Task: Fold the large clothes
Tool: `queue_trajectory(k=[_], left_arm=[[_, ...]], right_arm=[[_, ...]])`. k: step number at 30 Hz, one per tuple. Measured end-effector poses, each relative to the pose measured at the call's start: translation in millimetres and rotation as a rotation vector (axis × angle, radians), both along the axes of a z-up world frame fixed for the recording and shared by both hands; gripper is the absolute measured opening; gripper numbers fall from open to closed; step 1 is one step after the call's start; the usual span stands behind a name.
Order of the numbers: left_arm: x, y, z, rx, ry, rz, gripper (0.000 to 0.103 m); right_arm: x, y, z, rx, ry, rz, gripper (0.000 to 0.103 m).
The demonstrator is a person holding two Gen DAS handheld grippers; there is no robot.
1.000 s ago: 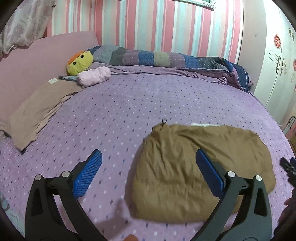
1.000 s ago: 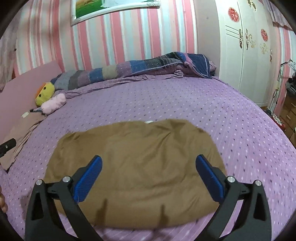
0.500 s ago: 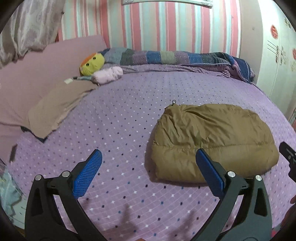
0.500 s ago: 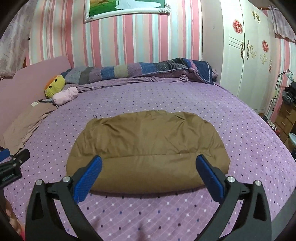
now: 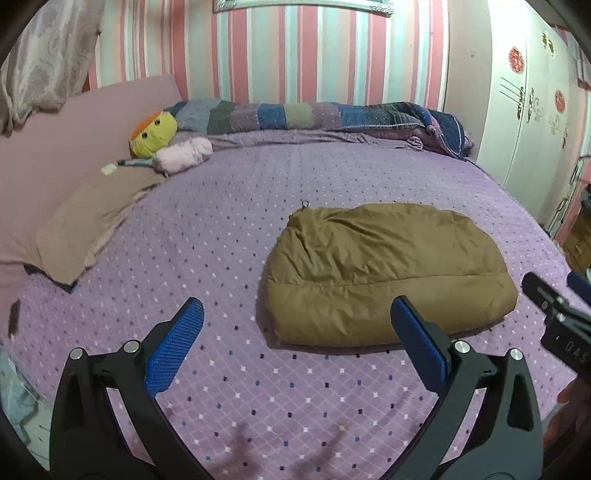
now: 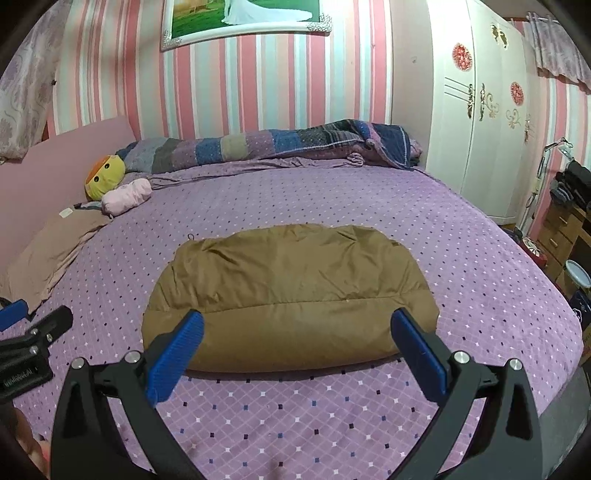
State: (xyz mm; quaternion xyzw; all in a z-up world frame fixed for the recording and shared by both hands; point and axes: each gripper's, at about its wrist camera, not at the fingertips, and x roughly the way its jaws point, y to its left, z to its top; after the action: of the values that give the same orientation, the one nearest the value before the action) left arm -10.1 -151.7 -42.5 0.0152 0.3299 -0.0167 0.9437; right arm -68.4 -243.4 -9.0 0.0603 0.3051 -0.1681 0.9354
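Garment: a brown padded garment is seen folded into a compact, puffy bundle. It lies flat on the purple dotted bedspread, toward the near half of the bed and right of centre in the left wrist view. A small metal ring is visible at its far left corner.

Left gripper: the left gripper is held above the near edge of the bed, apart from the garment. The jaws are released and spread wide; nothing is held between the blue pads. The right pad overlaps the near edge of the bundle in the view only; contact cannot be confirmed.

Right gripper: the right gripper is held at the near edge of the bundle, centred on it. The jaws are released and wide apart, with nothing grasped. Whether the pads touch the fabric cannot be told.

Cross view: each gripper is partly seen in the other camera, the right one at the right edge of the left wrist view, the left one at the left edge of the right wrist view.

Bed surroundings: a yellow plush toy and a pale pink roll are placed at the far left, near a tan pillow. A striped patchwork blanket is bunched along the far edge.

Room: a white wardrobe is located at the far right; a framed picture is mounted on the striped wall.
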Motion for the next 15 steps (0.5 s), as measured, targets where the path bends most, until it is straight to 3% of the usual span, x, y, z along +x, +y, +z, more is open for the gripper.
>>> queue_trajectory(k=[15], left_arm=[[-3,5,12,-0.001,-0.019,0.012,0.1]], right_arm=[[-1,12,17,-0.022,-0.029,0.011,0.101]])
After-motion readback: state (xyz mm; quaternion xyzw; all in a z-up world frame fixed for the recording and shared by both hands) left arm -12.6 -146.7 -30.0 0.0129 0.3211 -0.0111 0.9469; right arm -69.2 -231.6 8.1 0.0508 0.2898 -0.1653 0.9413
